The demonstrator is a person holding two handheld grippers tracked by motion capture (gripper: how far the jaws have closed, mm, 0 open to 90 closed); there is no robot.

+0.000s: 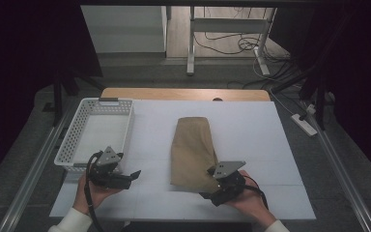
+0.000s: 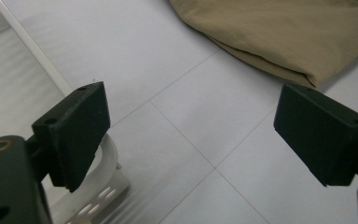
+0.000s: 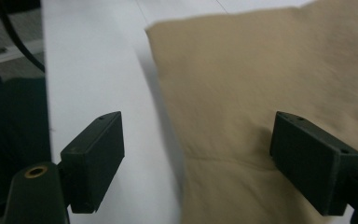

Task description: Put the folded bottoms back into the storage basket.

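A person's right gripper [image 1: 211, 184] is nosing in at the near right corner of a folded tan cloth [image 1: 192, 151], its jaws standing wide with the cloth's edge between them, nothing yet pinched. To grip well, it is likely needing to slide lower so both pads catch every layer. The left gripper [image 1: 134, 175] is waiting wide open and empty beside the white basket [image 1: 81, 126]. The cloth is lying mid-table, long and slightly rumpled.

Dim room, grey floor [image 1: 140, 72], cables [image 1: 227, 46]
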